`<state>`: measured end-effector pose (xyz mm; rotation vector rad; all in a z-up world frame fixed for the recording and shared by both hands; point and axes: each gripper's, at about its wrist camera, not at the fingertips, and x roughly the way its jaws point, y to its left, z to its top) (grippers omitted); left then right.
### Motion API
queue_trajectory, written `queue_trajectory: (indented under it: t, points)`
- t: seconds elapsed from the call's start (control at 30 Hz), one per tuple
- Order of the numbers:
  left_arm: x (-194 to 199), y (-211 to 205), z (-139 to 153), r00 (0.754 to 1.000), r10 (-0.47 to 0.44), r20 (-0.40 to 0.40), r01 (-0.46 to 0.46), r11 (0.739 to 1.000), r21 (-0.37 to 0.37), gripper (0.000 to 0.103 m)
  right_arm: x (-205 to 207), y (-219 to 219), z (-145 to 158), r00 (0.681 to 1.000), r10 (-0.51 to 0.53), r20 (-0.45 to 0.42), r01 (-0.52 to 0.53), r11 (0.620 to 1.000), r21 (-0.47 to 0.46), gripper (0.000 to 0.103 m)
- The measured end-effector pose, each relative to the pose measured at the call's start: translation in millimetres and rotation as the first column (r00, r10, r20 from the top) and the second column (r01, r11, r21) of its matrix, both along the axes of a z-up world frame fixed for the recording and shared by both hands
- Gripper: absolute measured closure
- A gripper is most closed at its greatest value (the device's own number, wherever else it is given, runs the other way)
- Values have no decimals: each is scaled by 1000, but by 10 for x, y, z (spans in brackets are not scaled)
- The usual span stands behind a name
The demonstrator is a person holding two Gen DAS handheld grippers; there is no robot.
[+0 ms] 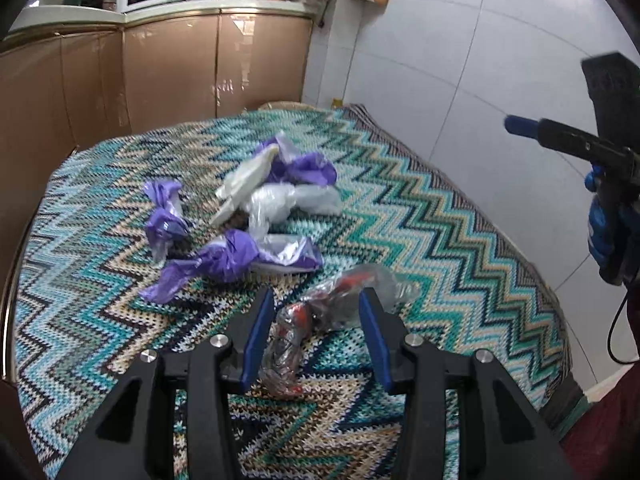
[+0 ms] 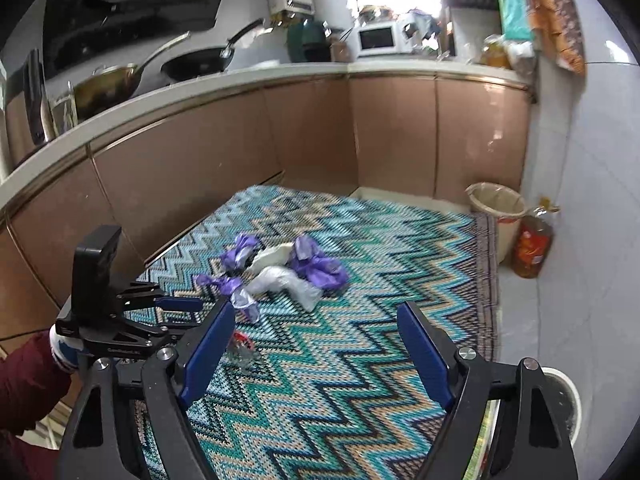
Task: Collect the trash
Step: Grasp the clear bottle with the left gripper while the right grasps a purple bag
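Closest in, the left gripper (image 1: 316,332) hangs low over the zigzag-knit cloth (image 1: 460,240), its blue pads (image 1: 256,336) partly apart and straddling a crumpled clear wrapper with red print (image 1: 320,312); the wrapper lies on the cloth between the pads, and neither pad visibly presses on it. A gloved hand (image 2: 64,350) in a dark red sleeve (image 2: 28,380) carries that tool. To the right of the wrapper, the right gripper (image 2: 316,356) hovers above bare cloth with its jaws wide and nothing between them. Just beyond the wrapper sits the main heap of trash: twisted purple plastic scraps (image 1: 224,258), a crumpled clear bag (image 1: 296,200) and a cream-white piece (image 1: 246,184), all touching or overlapping near the middle of the cloth, with one more purple twist (image 1: 164,212) just left of the heap. Farther than the wrapper and off to the right, past the cloth's far corner, a bin lined with a pale bag (image 2: 498,210) stands on the floor beside a bottle of amber liquid (image 2: 534,246). Behind everything run tan cabinet doors (image 2: 312,136) under a pale counter, where a wok (image 2: 108,82), a black pan (image 2: 200,62) and a white microwave (image 2: 378,38) sit.
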<state>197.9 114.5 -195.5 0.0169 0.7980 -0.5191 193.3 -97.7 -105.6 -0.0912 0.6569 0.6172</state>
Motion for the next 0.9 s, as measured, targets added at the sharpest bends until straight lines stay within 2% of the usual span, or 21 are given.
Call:
queue_trajectory:
  t: [0.27, 0.37, 0.6, 0.73, 0.9]
  points:
    - [92, -33, -240, 998, -30, -48, 29, 1000, -7, 62, 319, 403, -307, 992, 96, -88, -98, 995, -25, 33]
    - [118, -23, -290, 997, -28, -67, 27, 999, -16, 72, 419, 551, -432, 984, 130, -122, -134, 991, -24, 35]
    - [110, -33, -288, 997, -35, -65, 33, 999, -31, 79, 584, 855, -671, 962, 203, -180, -210, 978, -16, 40]
    - [41, 1, -265, 998, -31, -63, 28, 999, -41, 79, 657, 1008, -761, 947, 246, -206, -253, 967, -12, 46]
    - [-80, 97, -255, 997, -21, -70, 18, 999, -45, 79, 709, 1191, -855, 931, 285, -228, -296, 955, -17, 48]
